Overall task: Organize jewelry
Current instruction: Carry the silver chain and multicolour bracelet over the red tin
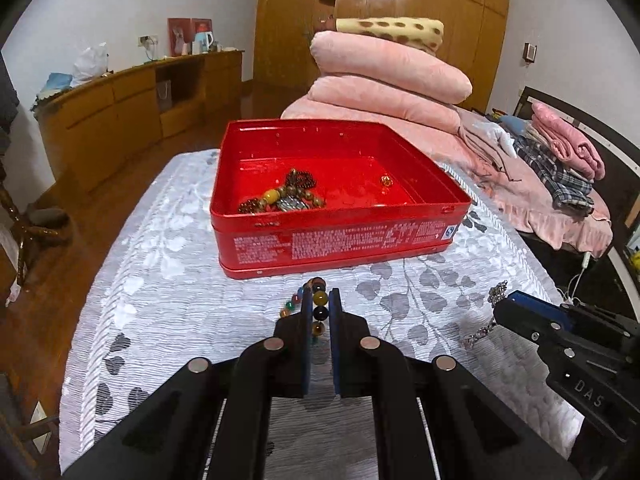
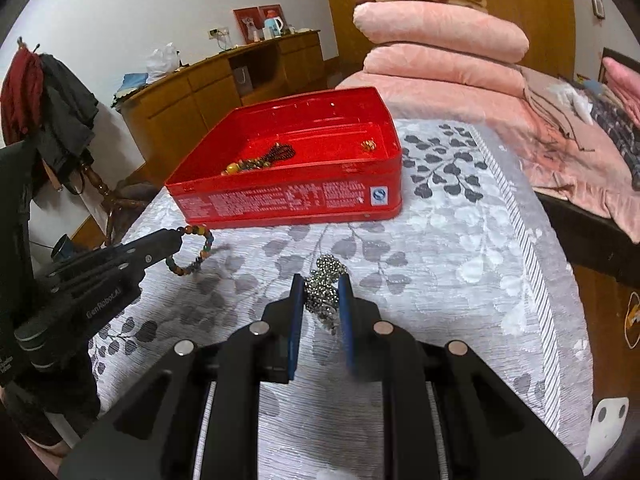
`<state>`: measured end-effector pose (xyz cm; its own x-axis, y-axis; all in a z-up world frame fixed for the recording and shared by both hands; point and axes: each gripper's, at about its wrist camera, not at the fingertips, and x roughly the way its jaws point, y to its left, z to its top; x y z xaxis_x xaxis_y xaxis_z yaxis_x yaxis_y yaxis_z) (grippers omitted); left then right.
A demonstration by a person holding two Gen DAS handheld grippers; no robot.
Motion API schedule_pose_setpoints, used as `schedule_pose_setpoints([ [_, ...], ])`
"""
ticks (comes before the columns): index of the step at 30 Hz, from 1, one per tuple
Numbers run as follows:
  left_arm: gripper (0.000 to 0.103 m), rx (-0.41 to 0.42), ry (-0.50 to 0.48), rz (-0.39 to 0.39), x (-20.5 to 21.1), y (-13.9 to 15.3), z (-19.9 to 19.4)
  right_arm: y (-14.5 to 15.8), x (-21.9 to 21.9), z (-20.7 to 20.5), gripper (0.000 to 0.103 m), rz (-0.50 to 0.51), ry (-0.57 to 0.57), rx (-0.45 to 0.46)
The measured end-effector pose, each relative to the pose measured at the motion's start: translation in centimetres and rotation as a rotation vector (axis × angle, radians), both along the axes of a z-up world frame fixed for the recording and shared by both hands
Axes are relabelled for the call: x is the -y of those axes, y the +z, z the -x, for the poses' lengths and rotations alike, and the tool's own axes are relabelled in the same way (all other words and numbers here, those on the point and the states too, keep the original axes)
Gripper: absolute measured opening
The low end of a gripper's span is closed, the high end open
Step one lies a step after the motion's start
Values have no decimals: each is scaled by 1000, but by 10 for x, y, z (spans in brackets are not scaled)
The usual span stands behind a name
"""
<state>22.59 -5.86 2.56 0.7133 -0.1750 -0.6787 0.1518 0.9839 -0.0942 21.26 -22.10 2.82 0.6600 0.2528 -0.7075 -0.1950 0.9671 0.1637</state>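
A red tin box (image 1: pixel 336 240) stands open on the patterned tablecloth (image 1: pixel 168 280); it also shows in the right wrist view (image 2: pixel 288 200). Inside lie bead bracelets (image 1: pixel 280 196) and a small gold piece (image 1: pixel 385 179). My left gripper (image 1: pixel 320 300) is shut on a multicoloured bead bracelet (image 1: pixel 318 304), held just in front of the box; the bracelet hangs from it in the right wrist view (image 2: pixel 192 252). My right gripper (image 2: pixel 322 284) is shut on a silver sparkly chain (image 2: pixel 326 280), to the right of the left one; the chain also shows in the left wrist view (image 1: pixel 496 294).
Folded pink quilts (image 1: pixel 384 76) are stacked behind the box on a bed with clothes (image 1: pixel 560 168). A wooden sideboard (image 1: pixel 132 104) stands at the far left. A coat stand (image 2: pixel 52 100) is left of the table. The table's right edge (image 2: pixel 560 280) borders the bed.
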Motion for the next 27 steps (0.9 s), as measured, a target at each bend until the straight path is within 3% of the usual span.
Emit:
schedule_pose_setpoints([
  [27,8,86,20,10,-7,39,-18,45,-18,-32,16,15,41,88],
])
